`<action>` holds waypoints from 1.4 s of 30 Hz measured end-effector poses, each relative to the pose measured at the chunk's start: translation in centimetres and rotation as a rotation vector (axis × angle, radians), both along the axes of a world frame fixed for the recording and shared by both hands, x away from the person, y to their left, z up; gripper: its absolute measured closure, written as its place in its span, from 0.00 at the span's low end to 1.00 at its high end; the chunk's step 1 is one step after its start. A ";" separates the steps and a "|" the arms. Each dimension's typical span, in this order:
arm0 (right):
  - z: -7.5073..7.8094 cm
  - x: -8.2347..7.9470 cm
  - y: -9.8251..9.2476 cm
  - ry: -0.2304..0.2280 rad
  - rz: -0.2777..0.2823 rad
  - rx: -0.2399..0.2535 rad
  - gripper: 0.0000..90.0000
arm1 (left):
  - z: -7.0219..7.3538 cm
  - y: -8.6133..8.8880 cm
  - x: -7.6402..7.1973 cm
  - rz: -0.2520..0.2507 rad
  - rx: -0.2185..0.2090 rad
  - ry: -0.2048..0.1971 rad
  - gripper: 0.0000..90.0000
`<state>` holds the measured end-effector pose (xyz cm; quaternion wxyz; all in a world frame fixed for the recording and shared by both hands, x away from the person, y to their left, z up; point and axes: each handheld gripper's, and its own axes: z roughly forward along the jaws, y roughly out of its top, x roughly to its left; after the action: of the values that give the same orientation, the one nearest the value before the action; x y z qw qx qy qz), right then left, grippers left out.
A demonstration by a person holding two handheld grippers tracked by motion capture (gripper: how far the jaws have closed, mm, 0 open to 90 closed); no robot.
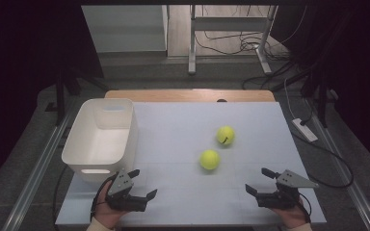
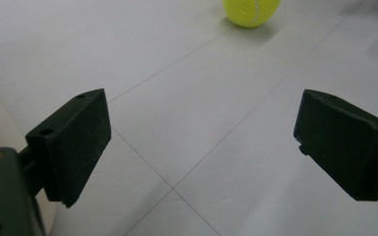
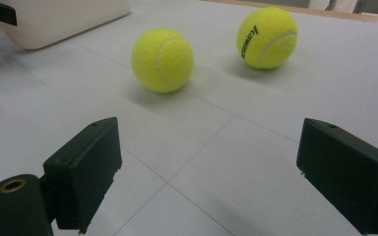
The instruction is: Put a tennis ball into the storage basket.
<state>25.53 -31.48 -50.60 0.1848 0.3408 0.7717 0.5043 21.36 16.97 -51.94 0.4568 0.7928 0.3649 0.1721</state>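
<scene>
Two yellow tennis balls lie on the white table mat: the nearer ball and the farther ball, a short gap between them. A white plastic bin stands at the left, nothing visible in it. My left gripper rests near the front edge just below the bin, open with nothing between its jaws; a ball shows far ahead of it. My right gripper sits at the front right, open and empty, both balls ahead of it.
The mat covers a wooden table whose far edge shows. Beyond it stand a metal frame and loose cables on the floor. A power strip lies off the right edge. A corner of the bin shows in the right gripper view.
</scene>
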 end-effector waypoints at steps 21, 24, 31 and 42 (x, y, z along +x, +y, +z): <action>-0.2 0.2 0.3 0.006 0.024 0.003 0.11 | 1.8 -1.6 0.6 -0.004 0.004 0.021 0.09; -0.2 0.2 0.3 0.006 0.024 -0.003 0.11 | 2.1 -1.9 0.7 -0.012 0.006 0.012 0.10; -0.3 0.3 0.3 0.006 0.023 0.001 0.11 | 2.6 -2.8 1.4 -0.033 0.017 0.019 0.10; -0.5 0.3 0.4 0.010 0.028 0.007 0.12 | 3.7 -3.8 2.8 -0.037 0.012 0.009 0.10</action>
<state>25.86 -31.10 -51.07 0.1725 0.3331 0.7754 0.5079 24.12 13.15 -48.25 0.4534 0.8031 0.3510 0.1622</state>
